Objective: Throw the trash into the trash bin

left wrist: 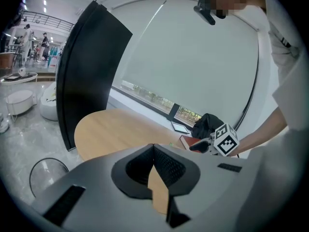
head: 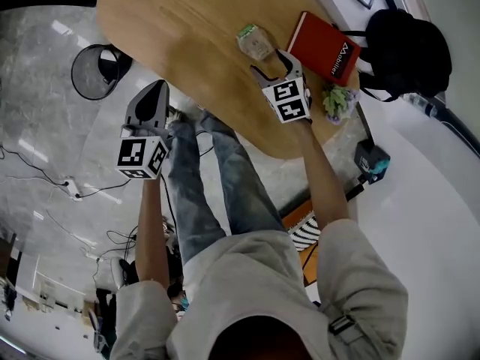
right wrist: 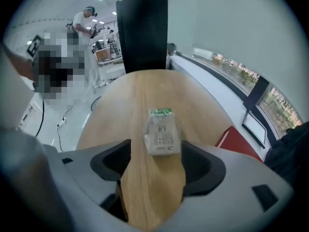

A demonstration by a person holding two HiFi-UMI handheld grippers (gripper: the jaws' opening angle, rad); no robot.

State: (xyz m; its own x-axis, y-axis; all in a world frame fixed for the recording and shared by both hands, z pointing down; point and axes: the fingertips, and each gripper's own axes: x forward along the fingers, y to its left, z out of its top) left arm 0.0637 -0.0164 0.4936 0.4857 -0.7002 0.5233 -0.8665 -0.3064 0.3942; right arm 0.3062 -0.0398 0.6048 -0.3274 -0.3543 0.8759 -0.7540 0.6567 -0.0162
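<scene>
Right gripper spread, carton just ahead

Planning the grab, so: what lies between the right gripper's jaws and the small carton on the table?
Only bare wooden table; the right gripper view shows nothing else between the open right gripper and the carton ahead.

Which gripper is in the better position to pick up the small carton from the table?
Right. The right gripper is over the table, open jaws aimed at the carton just ahead. The left gripper is shut, beyond the table's edge, farther away.
</scene>
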